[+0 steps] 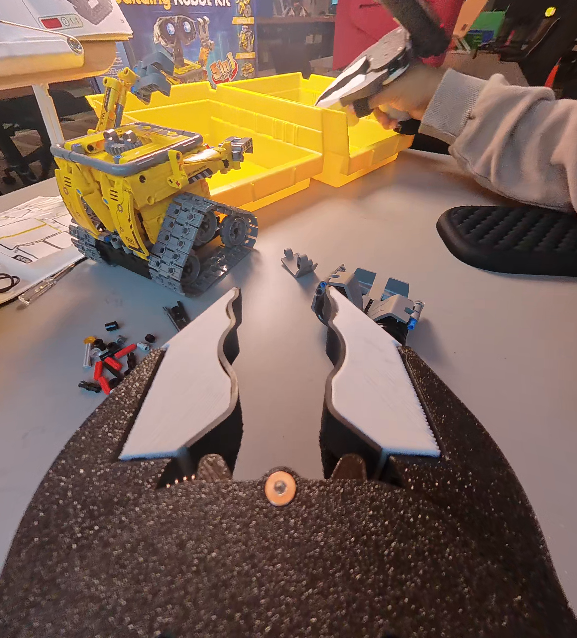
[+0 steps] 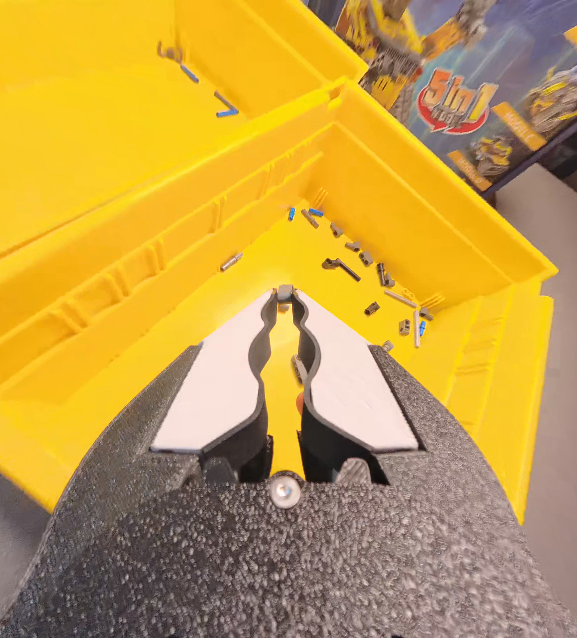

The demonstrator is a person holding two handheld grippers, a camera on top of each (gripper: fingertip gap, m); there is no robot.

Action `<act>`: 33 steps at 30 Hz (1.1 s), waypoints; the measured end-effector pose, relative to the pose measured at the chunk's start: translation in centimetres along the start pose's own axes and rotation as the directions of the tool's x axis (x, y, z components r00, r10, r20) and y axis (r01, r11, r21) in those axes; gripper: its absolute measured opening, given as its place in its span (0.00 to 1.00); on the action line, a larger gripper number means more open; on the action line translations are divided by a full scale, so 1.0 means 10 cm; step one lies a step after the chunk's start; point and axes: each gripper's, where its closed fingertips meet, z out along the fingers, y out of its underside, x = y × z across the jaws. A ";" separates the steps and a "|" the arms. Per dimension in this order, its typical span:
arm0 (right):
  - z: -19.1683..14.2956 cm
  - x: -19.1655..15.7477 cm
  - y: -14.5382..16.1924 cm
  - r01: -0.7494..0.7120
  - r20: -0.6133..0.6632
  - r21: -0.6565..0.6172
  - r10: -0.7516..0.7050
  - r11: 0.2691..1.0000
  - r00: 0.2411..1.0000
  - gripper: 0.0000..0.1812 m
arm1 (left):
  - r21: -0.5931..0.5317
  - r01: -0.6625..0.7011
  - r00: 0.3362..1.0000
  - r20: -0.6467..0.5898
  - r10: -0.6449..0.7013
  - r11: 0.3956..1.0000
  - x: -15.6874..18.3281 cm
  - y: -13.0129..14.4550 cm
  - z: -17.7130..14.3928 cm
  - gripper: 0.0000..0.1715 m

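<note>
Left gripper (image 1: 282, 293) is hovering spread over the grey tabletop (image 1: 487, 379); right gripper (image 2: 284, 292) is pinching a small grey piece (image 2: 285, 290) inside a yellow bin (image 2: 418, 193).

Your left jaws are standing wide apart, holding nothing, with the right fingertip just beside a grey-and-black brick assembly (image 1: 383, 300) and a small grey bracket (image 1: 299, 264) lying ahead of the gap. You are keeping a scatter of red and black pins (image 1: 111, 359) to the left, near the yellow tracked brick robot (image 1: 142, 200). Your right jaws are pressing nearly together on the grey piece at their tips, above the bin floor, with loose grey, black and blue pins (image 2: 366, 262) lying along the bin's far wall. A printed box (image 2: 487, 86) is standing behind the bins.
</note>
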 end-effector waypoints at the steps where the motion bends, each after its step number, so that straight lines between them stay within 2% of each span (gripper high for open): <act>1: 0.12 0.00 0.06 0.010 0.024 -0.054 -0.009 0.999 1.000 0.04 | 0.001 -0.005 1.000 0.003 0.005 1.000 0.00 0.00 0.00 0.27; 4: 0.39 -0.01 0.14 0.024 0.089 -0.126 -0.013 0.992 0.996 0.04 | -0.005 -0.013 1.000 0.020 0.014 1.000 -0.01 0.01 -0.01 0.27; 8: 0.57 -0.12 0.20 -0.049 0.196 -0.155 0.079 0.987 0.977 0.04 | -0.011 -0.006 0.999 0.031 0.006 1.000 -0.04 0.03 -0.01 0.26; 12: 0.56 -0.07 0.18 -0.069 0.182 -0.141 0.095 0.988 0.979 0.10 | -0.025 0.004 1.000 0.029 -0.003 1.000 -0.04 0.05 0.01 0.26; 16: 0.18 0.08 -0.31 -0.218 0.184 0.136 0.192 0.966 0.964 0.11 | -0.038 0.000 1.000 0.018 0.001 0.999 -0.02 0.07 0.03 0.26; 18: -0.17 0.11 -0.65 -0.281 0.212 0.326 0.220 0.903 0.952 0.11 | -0.048 -0.002 1.000 0.008 0.002 0.999 -0.01 0.09 0.04 0.26; 20: -0.57 0.00 -0.97 -0.328 0.288 0.465 0.210 0.822 0.934 0.11 | -0.056 -0.007 1.000 -0.002 0.007 0.998 0.01 0.10 0.05 0.27; 23: -1.11 -0.53 -1.34 -0.371 0.464 0.543 0.100 0.753 0.880 0.11 | -0.071 -0.017 1.000 -0.028 0.015 0.997 0.06 0.12 0.06 0.27; 26: -1.45 -1.39 -1.48 -0.347 0.636 0.514 -0.077 0.785 0.768 0.10 | -0.088 -0.042 0.998 -0.044 0.038 0.995 0.12 0.15 0.07 0.27; 30: -1.65 -2.67 -1.26 -0.156 0.770 0.481 -0.330 0.863 0.547 0.11 | -0.110 -0.074 0.994 -0.088 0.064 0.991 0.23 0.19 0.07 0.27; 33: -1.50 -3.36 -0.90 0.056 0.782 0.461 -0.435 0.886 0.447 0.10 | -0.130 -0.086 0.991 -0.116 0.071 0.988 0.30 0.23 0.07 0.27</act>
